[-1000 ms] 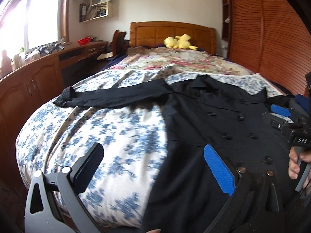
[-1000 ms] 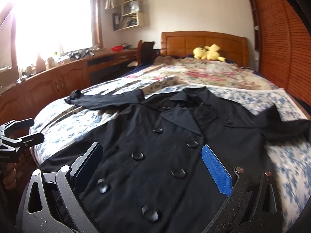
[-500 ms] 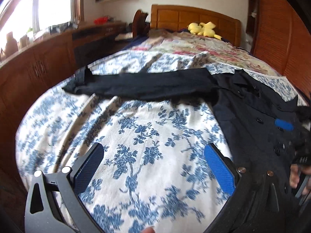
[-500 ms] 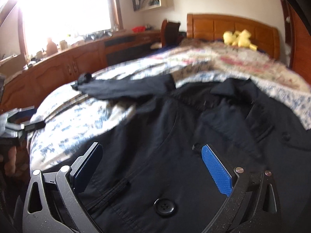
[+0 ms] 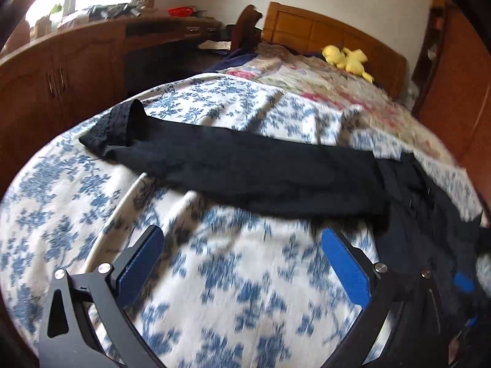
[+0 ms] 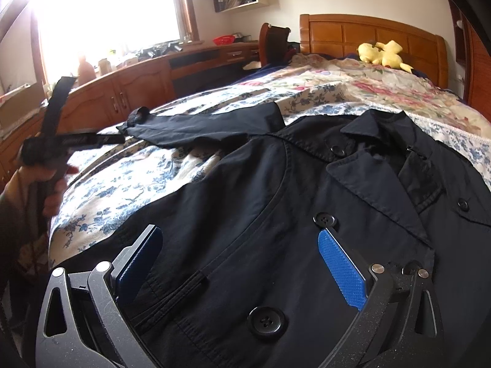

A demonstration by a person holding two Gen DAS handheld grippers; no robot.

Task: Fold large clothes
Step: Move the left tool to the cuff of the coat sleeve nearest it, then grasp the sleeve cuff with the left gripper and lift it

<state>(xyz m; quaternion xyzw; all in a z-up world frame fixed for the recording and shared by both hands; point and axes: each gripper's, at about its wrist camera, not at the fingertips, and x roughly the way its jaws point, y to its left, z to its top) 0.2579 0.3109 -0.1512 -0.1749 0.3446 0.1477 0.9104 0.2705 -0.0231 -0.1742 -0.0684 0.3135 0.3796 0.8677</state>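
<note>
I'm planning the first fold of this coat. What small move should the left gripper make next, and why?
Probably ease the left gripper forward to the black sleeve and close on it. Its jaws stand open over bare floral quilt, just short of the sleeve, which lies stretched out sideways from the coat and wants folding inward first.

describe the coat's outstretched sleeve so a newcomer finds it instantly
Start at the bed with the blue-flowered quilt. A black coat lies face up on it; its sleeve stretches flat toward the wooden cabinets, the only long black strip across the print, cuff crumpled.
</note>
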